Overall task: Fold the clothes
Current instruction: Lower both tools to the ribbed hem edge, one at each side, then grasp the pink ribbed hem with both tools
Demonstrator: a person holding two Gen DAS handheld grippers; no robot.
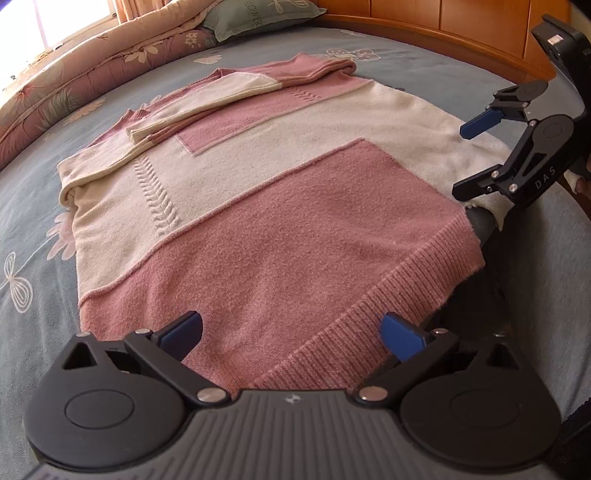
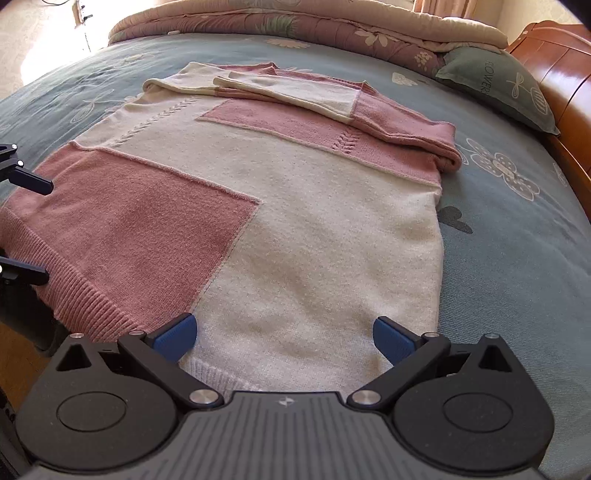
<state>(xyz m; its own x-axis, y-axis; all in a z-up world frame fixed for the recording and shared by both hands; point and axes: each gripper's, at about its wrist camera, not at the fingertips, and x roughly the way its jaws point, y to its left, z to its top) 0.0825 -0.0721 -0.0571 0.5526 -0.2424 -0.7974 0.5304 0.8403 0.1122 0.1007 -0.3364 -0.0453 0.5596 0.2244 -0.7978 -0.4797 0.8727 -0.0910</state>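
A pink and cream knitted sweater (image 1: 258, 192) (image 2: 295, 206) lies flat on the bed, its sleeves folded across the chest at the far end. My left gripper (image 1: 291, 334) is open over the pink ribbed hem, one finger on each side of the hem's edge. My right gripper (image 2: 284, 338) is open over the cream part of the hem. In the left wrist view the right gripper (image 1: 463, 162) shows at the right edge of the sweater, jaws apart. The left gripper's fingers (image 2: 31, 182) show at the left edge of the right wrist view.
The blue flowered bedsheet (image 2: 517, 258) surrounds the sweater. A rolled floral quilt (image 1: 74, 81) and a green pillow (image 2: 495, 85) lie at the far end. A wooden headboard (image 1: 461, 33) borders the bed. Floor shows beyond the near bed edge (image 2: 22, 350).
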